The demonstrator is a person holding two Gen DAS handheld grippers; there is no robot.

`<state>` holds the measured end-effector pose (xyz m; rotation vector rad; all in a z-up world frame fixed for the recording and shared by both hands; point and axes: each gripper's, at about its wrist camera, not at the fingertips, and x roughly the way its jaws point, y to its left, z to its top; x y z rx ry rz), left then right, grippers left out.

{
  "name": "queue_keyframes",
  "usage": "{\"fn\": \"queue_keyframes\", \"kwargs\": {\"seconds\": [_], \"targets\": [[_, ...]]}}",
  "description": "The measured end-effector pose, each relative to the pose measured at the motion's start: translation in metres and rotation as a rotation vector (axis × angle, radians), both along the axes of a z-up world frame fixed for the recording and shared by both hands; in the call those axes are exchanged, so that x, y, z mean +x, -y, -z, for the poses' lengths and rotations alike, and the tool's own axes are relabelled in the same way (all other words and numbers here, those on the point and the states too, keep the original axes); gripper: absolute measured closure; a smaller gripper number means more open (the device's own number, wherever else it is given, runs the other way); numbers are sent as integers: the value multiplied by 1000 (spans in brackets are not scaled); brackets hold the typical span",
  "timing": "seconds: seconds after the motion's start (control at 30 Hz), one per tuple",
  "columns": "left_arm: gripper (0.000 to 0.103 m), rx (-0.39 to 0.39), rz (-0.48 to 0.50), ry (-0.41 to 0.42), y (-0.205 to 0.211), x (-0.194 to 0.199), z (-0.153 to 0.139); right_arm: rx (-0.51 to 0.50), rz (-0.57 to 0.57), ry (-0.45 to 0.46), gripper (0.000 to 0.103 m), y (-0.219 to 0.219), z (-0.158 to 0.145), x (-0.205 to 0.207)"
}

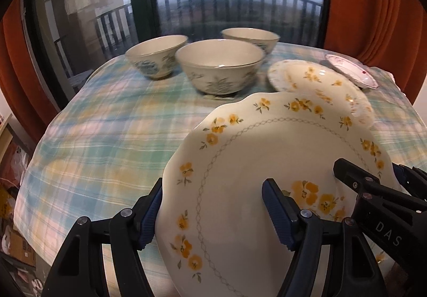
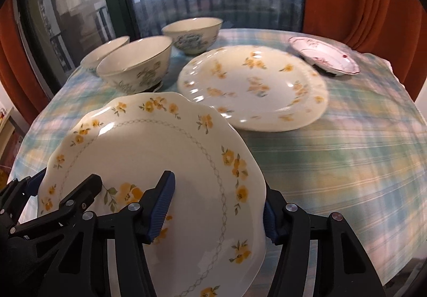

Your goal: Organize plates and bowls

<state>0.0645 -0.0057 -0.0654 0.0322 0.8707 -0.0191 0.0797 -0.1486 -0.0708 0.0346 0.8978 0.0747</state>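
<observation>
Desk (image 1: 106, 137) under pale green, blue and yellow plaid cloth, pushed up against a glass balcony door (image 1: 234, 3); black railing outside, orange curtains (image 1: 373, 17) either side.

Scalloped plate (image 1: 253, 163) with yellow flowers and lattice ring, lifted and tilted at near edge of desk. Left gripper (image 1: 210, 211) clamped on its left rim: one blue pad on top face, other under the rim. Right gripper (image 2: 218, 206) clamped on right rim, same way: one pad on face, other behind the edge.

Second yellow-flower plate (image 2: 253, 86) flat on cloth just beyond, partly covered by the held plate in left view. Small pink-trimmed dish (image 2: 325, 57) far right, tilted, near curtain. Three bowls (image 1: 218, 67) with blue-green floral print clustered at far side by the door; nearest one close to the flat plate's left edge, touching or not unclear.

Hidden or unclear: near part of held plate cut off by frame bottom; underside pads mostly blocked by rim; far things motion-blurred, patterns soft. What props the pink dish not readable. Clutter at left floor level too dark to tell.

Open room: broad bare cloth left of the held plate and right of the flat plate, up to the desk's right edge. Cloth drapes over near-left corner.
</observation>
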Motion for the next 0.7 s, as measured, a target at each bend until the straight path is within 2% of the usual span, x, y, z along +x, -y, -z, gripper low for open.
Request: {"fn": "queue_keyframes", "kwargs": {"seconds": [0.33,0.7], "targets": [[30,23,62,22,64,-1,-7,18,51,41,41,64,-7,-11],[30,14,162,5,135,-2,-2,5,140,57,41,138,-5,-25]]}}
